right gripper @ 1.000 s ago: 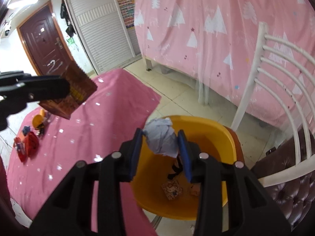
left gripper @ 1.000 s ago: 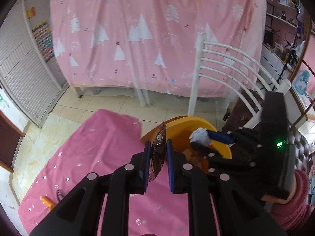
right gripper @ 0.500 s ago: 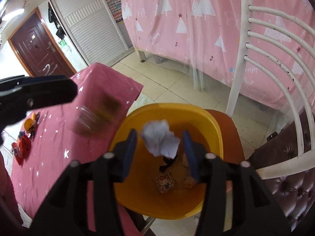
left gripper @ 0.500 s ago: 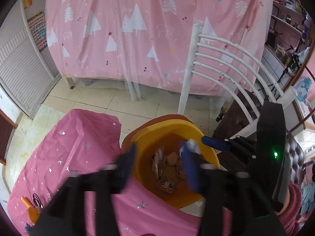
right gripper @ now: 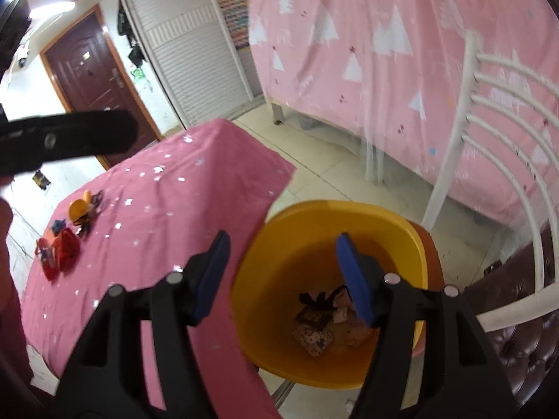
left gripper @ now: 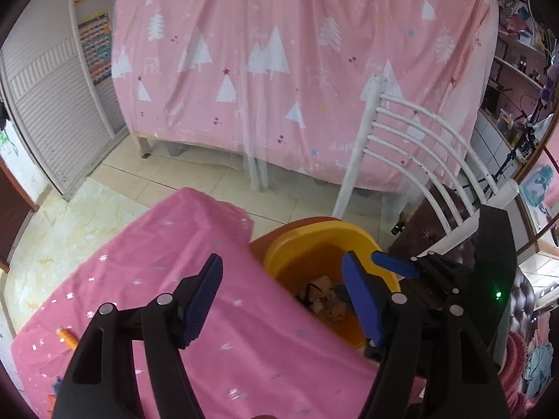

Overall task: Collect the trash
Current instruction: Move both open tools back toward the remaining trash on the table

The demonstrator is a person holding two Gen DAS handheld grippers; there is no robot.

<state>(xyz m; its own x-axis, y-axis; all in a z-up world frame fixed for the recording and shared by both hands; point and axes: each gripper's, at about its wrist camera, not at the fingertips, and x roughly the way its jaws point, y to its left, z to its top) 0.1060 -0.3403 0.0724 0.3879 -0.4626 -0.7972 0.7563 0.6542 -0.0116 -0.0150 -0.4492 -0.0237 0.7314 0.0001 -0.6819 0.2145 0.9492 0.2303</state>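
Note:
A yellow bin [left gripper: 290, 248] [right gripper: 314, 209] stands beside the table's far corner, with several wrappers and crumpled scraps of trash [left gripper: 325, 296] [right gripper: 316, 324] at its bottom. My left gripper [left gripper: 281, 262] hovers over the table edge and the bin rim; its jaws are opening and nothing is between them. My right gripper [right gripper: 283, 241] hangs above the bin mouth, its jaws also opening and empty. One blue fingertip of the right gripper [left gripper: 394, 265] shows in the left wrist view. A black finger of the left gripper [right gripper: 70, 139] crosses the right wrist view at upper left.
A pink star-print cloth covers the table [left gripper: 157, 262] [right gripper: 174, 192]. Small red and orange items [right gripper: 63, 248] lie at its left end. A white slatted chair [left gripper: 401, 132] [right gripper: 489, 111] stands right of the bin, with a pink tree-print sheet behind and tiled floor between.
The left gripper let go of a brown wrapper and the right let go of a white paper wad. Both pieces dropped toward the bin, and both pairs of jaws now stand wide apart.

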